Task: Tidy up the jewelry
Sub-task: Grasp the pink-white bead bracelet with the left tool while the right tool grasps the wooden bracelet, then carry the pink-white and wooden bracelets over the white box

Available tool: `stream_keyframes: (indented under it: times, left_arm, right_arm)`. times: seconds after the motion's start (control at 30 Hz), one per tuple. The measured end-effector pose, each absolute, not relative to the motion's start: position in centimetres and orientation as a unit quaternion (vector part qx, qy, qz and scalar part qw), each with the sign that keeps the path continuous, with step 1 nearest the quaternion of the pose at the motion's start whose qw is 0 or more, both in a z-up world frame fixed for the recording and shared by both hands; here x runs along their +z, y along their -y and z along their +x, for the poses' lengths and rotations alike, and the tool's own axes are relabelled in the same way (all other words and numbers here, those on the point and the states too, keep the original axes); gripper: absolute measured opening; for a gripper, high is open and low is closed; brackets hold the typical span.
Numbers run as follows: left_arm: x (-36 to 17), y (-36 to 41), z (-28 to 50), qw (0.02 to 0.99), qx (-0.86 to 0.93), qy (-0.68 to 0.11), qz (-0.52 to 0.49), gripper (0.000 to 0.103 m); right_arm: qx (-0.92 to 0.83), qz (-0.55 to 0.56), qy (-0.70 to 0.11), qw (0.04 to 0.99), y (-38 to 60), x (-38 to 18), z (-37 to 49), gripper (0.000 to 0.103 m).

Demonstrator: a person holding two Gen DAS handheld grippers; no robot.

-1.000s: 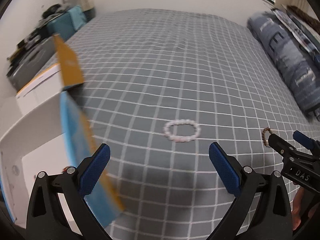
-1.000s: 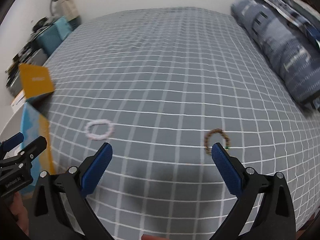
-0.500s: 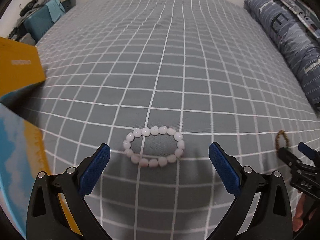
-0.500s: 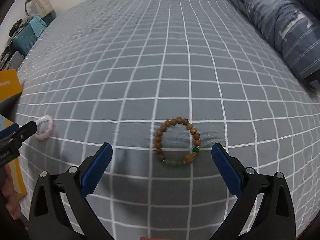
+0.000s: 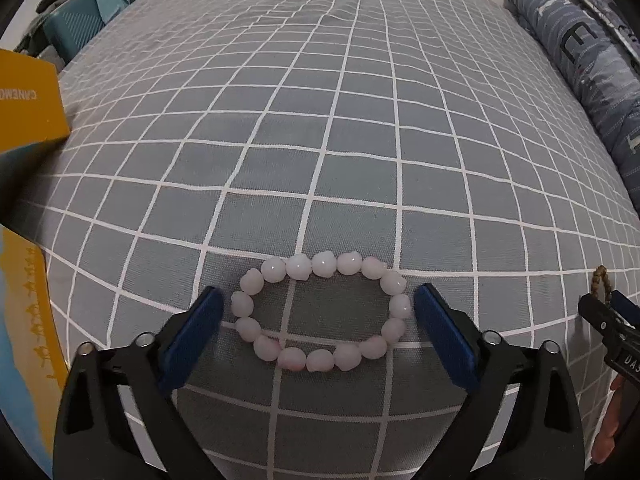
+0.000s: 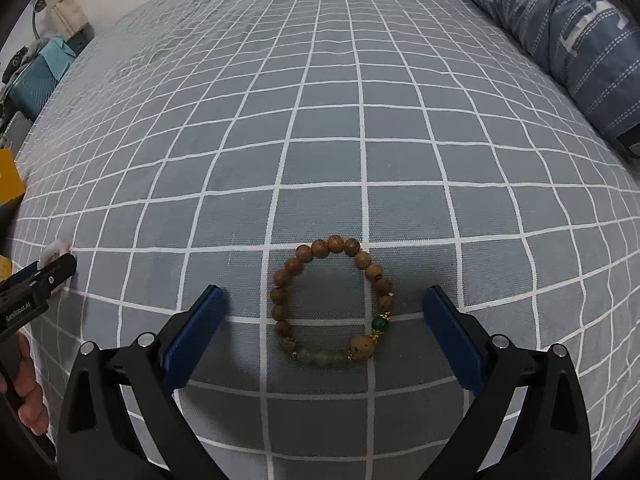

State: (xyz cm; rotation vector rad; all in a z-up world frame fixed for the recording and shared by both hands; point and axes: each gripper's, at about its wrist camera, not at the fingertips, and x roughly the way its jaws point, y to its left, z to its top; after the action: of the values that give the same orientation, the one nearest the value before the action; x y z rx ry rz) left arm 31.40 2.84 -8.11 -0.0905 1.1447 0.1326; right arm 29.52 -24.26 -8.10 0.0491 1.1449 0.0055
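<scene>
A pale pink bead bracelet [image 5: 276, 270] lies flat on the grey checked bedspread. My left gripper [image 5: 319, 312] is open, its blue pads on either side of the bracelet, close to the cloth. A brown wooden bead bracelet [image 6: 288, 268] with green beads lies on the bedspread. My right gripper [image 6: 324, 314] is open and straddles it. The wooden bracelet's edge [image 5: 601, 282] shows at the right in the left wrist view, and the pink bracelet [image 6: 54, 249] at the left in the right wrist view.
A yellow and blue box [image 5: 28, 108] stands at the bed's left edge. A blue patterned bolster [image 6: 560, 20] lies along the right side. A teal case [image 5: 76, 28] and clutter sit beyond the far left corner of the bed.
Both grippers have come down and forward. Each bracelet, earlier ahead of the fingers, now lies between the open pads. The bracelets have not moved.
</scene>
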Motion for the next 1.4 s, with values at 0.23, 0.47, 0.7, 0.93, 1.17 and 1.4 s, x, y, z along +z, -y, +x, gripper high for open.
stream_keyframes:
  times: [0.23,0.47,0.7,0.93,1.17,1.4]
  left_arm:
    - [-7.5,-1.8,30.5,0.837,0.055,-0.544,-0.035,0.045]
    - [-7.0,-1.2,29.7,0.839,0.043,-0.541,-0.032,0.020]
    - [-6.0,-1.5,29.1,0.849,0.031,-0.526,-0.043,0.020]
    - [-4.9,-1.0,28.2,0.853,0.027,-0.520,-0.043,0.020]
    - [-4.3,-1.6,28.2,0.856,0.023,-0.515,-0.043,0.020]
    - [-3.0,-1.5,27.3,0.860,0.020,-0.508,-0.042,0.020]
  right_arm:
    - [-0.011,0.023,-0.542,0.840,24.6,-7.8,29.5,0.066]
    - [-0.014,0.009,-0.541,0.841,24.0,-7.6,29.7,0.017]
    - [-0.009,0.006,-0.532,0.847,23.9,-7.0,29.7,0.007]
    - [-0.009,0.008,-0.524,0.852,23.8,-6.0,29.2,0.007]
    - [-0.010,0.005,-0.519,0.855,23.4,-5.1,28.6,0.007]
    - [-0.012,0.004,-0.512,0.859,23.1,-3.7,27.9,0.007]
